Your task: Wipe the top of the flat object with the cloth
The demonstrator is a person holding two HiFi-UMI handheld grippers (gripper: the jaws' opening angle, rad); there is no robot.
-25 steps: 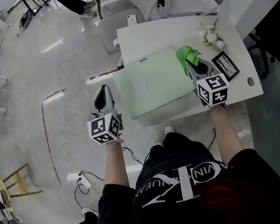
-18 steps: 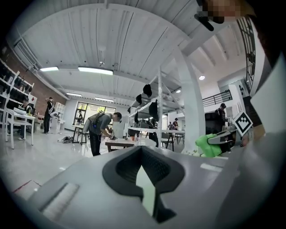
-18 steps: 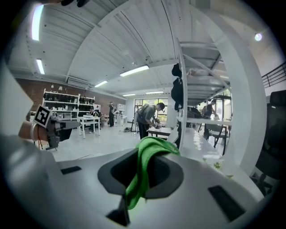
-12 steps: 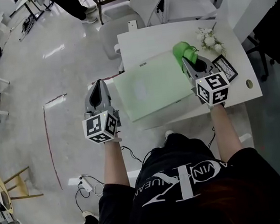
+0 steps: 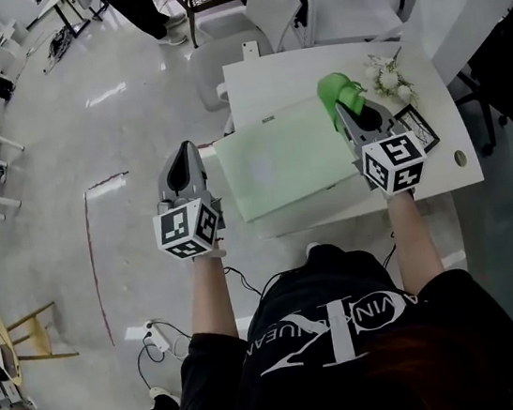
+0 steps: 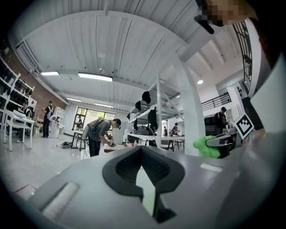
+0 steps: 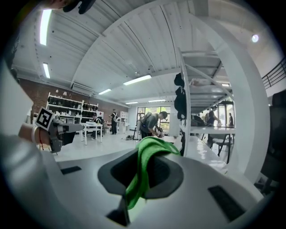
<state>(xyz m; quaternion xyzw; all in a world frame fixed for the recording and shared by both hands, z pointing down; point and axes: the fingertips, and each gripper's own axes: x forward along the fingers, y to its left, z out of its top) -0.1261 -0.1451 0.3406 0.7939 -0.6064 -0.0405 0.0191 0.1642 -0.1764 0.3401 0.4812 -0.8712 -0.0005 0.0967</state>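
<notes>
Green cloth [image 5: 338, 94] pinched, flat object [image 5: 285, 169] lying crosswise

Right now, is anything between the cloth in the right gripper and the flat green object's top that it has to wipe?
Nothing visible. The cloth, pinched in the right gripper, is at the far right corner of the flat object, whose top is bare. The flowers and picture frame stand off to the right.

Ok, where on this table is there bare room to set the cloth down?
Bare tabletop lies beyond the flat object, left of the flowers. The right side is crowded: flowers, framed card, right gripper holding the cloth.
</notes>
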